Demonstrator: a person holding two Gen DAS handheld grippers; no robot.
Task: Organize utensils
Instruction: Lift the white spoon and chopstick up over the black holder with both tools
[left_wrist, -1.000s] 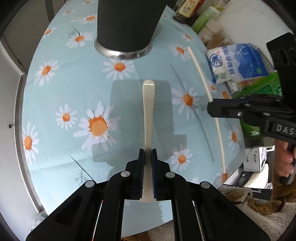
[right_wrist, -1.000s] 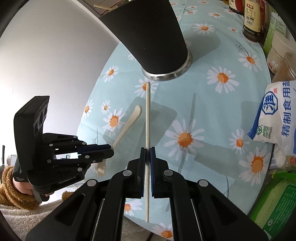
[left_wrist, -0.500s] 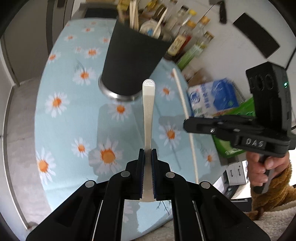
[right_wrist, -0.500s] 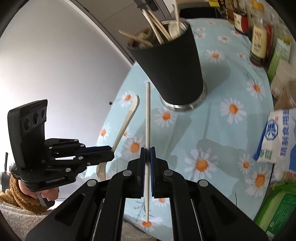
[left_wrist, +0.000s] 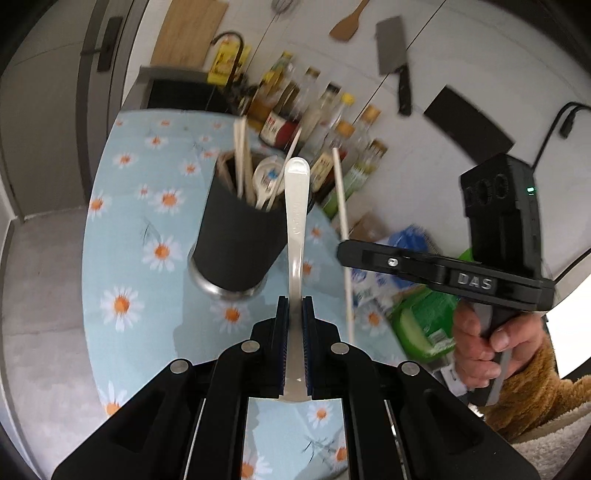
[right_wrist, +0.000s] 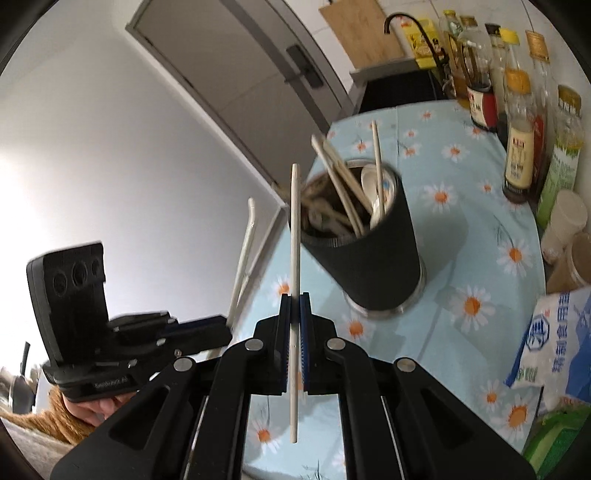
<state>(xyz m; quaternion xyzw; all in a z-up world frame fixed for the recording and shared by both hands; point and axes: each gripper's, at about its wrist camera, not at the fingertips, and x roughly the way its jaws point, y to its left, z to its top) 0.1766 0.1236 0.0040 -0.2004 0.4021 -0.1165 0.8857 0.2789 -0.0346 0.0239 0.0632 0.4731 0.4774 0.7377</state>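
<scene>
My left gripper (left_wrist: 294, 317) is shut on a white spoon (left_wrist: 296, 206), held by its bowl end with the handle pointing up and forward, above the table. My right gripper (right_wrist: 294, 314) is shut on a cream chopstick (right_wrist: 294, 236), held upright. A black utensil cup (left_wrist: 236, 240) with a steel base stands on the daisy tablecloth (left_wrist: 125, 229), holding several chopsticks and a spoon; it also shows in the right wrist view (right_wrist: 369, 251). Both utensils are lifted near the cup's rim level. The right gripper with its chopstick (left_wrist: 341, 221) shows at right; the left gripper (right_wrist: 207, 332) shows at left.
Sauce and oil bottles (left_wrist: 325, 129) line the table's far edge. A salt bag (right_wrist: 554, 339) and a green packet (left_wrist: 424, 321) lie at the right. A cleaver (left_wrist: 397, 62) and spatula hang on the wall. Paper cups (right_wrist: 565, 229) stand right of the cup.
Both grippers have risen from just above the tablecloth, carrying the spoon and the chopstick up. The cup's open top has come into view in both cameras.
</scene>
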